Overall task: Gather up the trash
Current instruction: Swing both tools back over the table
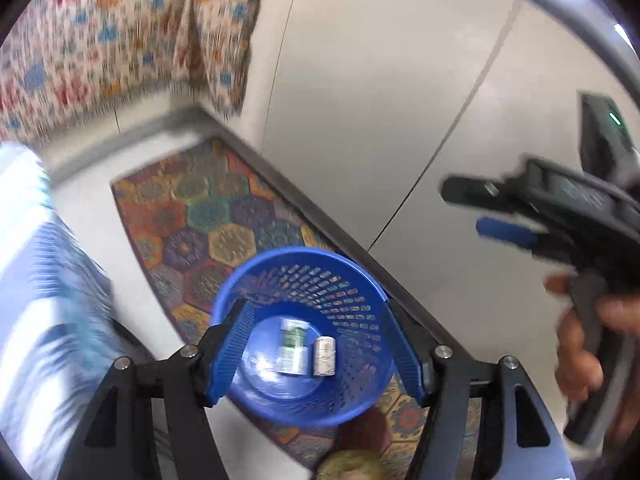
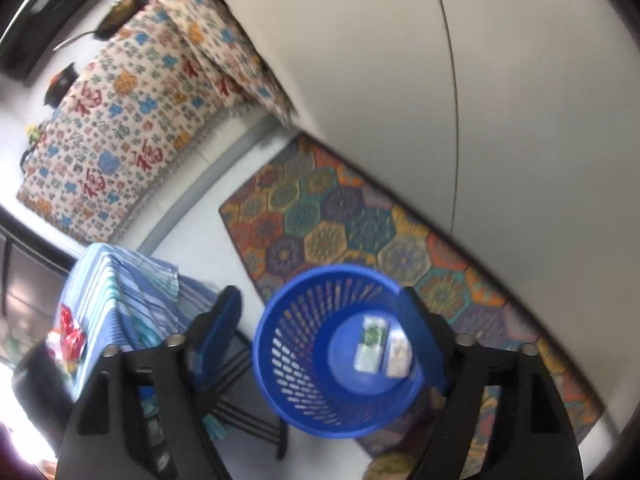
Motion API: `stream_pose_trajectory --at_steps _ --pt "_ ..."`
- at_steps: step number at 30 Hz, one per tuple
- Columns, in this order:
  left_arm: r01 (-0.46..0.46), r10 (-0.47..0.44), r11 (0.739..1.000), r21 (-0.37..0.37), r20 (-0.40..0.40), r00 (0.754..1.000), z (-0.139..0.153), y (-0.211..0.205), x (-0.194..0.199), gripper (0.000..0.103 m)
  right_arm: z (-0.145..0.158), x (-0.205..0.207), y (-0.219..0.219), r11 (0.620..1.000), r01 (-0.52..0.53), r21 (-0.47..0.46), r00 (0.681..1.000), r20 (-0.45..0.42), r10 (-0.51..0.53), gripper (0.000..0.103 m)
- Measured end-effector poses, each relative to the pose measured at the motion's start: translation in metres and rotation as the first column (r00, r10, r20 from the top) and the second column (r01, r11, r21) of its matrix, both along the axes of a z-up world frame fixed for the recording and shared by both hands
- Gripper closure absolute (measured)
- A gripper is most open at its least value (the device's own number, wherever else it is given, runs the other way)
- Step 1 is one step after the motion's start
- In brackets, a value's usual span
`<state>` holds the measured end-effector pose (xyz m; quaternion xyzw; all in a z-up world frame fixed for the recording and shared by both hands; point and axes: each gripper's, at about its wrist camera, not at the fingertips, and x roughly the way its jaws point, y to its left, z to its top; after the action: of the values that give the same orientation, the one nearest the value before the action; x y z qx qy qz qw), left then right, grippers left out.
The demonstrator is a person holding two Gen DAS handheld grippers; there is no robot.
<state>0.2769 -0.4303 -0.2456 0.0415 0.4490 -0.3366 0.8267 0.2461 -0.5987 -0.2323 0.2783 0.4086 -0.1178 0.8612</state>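
Hovering over the blue basket (image 1: 298, 336), your left hand-held gripper (image 1: 316, 354) is spread with nothing between its fingers, and your right hand-held gripper (image 2: 324, 344) gapes wider, equally empty; 2 pieces of trash, a green-labelled carton (image 1: 293, 346) and a small pale roll (image 1: 325, 357), lie on the basket's floor. Swinging either arm low could clip the rim and tip the light basket onto the patterned rug (image 1: 200, 216). Only the right view shows red wrappers (image 2: 68, 336) on the striped cloth (image 2: 116, 300); only the left shows your right hand (image 1: 584, 344).
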Motion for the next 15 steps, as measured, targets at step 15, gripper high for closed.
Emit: stream_pose_trajectory --at_steps 15 --pt "-0.336 0.313 0.927 0.167 0.151 0.938 0.052 0.250 -0.113 0.026 0.099 -0.035 0.208 0.923 -0.177 -0.342 0.931 0.246 0.269 0.004"
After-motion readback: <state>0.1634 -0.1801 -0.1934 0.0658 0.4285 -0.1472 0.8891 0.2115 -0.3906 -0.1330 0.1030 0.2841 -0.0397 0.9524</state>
